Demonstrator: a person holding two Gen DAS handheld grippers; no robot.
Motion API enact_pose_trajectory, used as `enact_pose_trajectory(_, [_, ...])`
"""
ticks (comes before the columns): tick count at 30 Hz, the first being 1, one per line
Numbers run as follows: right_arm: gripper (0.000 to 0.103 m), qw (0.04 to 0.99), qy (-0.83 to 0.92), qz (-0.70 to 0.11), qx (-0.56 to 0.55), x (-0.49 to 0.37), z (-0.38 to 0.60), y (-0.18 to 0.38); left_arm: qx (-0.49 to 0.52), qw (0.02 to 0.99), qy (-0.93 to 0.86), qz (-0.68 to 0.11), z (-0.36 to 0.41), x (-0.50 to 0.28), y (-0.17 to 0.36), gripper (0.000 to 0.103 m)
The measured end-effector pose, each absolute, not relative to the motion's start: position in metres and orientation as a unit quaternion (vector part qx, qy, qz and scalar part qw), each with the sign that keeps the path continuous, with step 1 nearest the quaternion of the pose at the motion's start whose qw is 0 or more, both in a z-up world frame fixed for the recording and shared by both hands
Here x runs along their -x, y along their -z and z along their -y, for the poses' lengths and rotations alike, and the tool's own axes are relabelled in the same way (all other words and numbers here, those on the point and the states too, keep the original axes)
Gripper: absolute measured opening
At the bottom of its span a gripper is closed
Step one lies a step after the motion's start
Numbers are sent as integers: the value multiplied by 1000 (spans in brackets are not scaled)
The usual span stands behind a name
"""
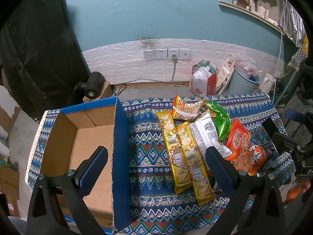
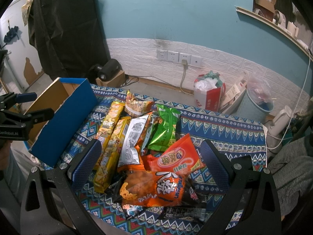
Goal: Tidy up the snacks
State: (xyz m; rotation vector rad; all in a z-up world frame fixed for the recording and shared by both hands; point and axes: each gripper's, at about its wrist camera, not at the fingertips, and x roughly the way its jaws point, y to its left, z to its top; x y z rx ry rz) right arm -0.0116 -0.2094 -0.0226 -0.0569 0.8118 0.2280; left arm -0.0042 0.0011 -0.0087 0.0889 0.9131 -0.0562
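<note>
The desk [image 1: 148, 152] carries a patterned cloth. The snacks [image 2: 148, 148] lie piled on it, right of an open cardboard box [image 1: 86, 148]. Behind: blue wall [image 1: 146, 9], white brick panel, sockets [image 1: 167, 53]. Left gripper [image 1: 156, 164] and right gripper [image 2: 150, 160] jaws are spread, holding nothing.

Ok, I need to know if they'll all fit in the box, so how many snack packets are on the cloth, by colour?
Long gold packs: 2
Yellow cracker bag: 1
Green bag: 1
White-backed bag: 1
Orange bags: 2
Black packet, partly buried: 1
Total: 8 visible; more may be hidden underneath.
</note>
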Motion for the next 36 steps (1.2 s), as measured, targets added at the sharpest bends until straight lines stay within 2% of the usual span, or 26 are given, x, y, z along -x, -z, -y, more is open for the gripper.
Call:
enact_pose_trajectory(20, [99, 908, -89, -409, 20, 14, 220, 25, -63, 888, 28, -455, 7, -3, 23, 101])
enact_pose_trajectory(28, [99, 891, -32, -453, -12, 24, 253, 44, -81, 865, 37, -493, 20, -8, 51, 101])
enact_pose_trajectory(36, [99, 856, 30, -508, -90, 44, 296, 79, -102, 849, 34, -518, 34, -9, 74, 101])
